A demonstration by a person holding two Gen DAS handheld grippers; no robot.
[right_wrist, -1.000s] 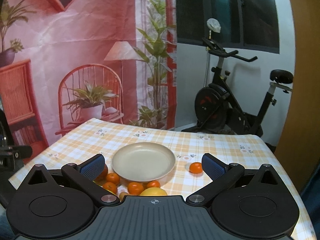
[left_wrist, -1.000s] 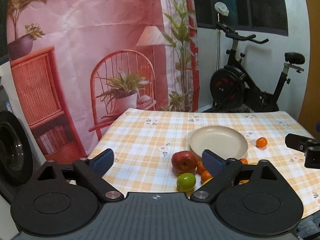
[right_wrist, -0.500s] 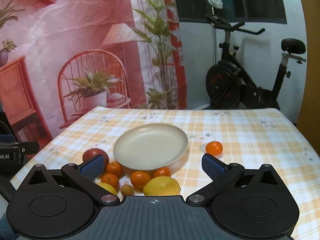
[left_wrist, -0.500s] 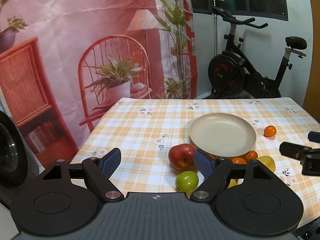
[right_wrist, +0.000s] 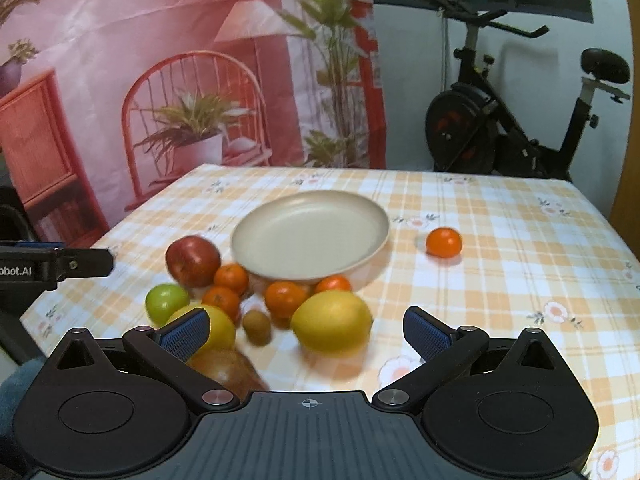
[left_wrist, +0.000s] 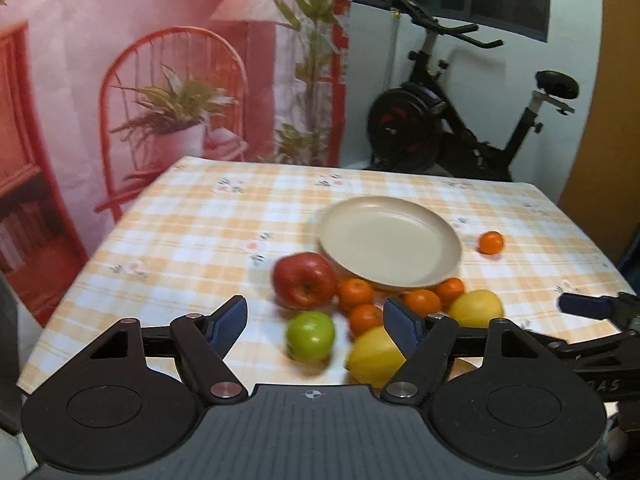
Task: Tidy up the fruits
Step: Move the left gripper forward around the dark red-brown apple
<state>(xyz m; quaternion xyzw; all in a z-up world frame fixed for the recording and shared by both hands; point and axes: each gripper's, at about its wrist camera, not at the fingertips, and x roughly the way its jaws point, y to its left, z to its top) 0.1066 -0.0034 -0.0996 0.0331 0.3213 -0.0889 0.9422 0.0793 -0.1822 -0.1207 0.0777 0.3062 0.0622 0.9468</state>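
Left wrist view: my left tool (left_wrist: pixel 316 322) is spread, jaws just been narrowing, green apple (left_wrist: pixel 310 336) framed between them at lower centre, not yet touched; I read that as lining up a pick. Plate (left_wrist: pixel 390 242) sits empty, centre right.

Right wrist view: right tool (right_wrist: pixel 306 330) is spread wide, empty, over the lemon (right_wrist: pixel 332 324) on the surface (right_wrist: pixel 500 248).

An orange-and-white checked cloth with small flowers covers the table (right_wrist: pixel 500 240). The plate (right_wrist: pixel 310 236) is beige, one apple (right_wrist: pixel 193 260) red, another apple (right_wrist: pixel 166 300) green, the lemon (right_wrist: pixel 332 322) yellow, the tangerine (right_wrist: pixel 443 242) orange.
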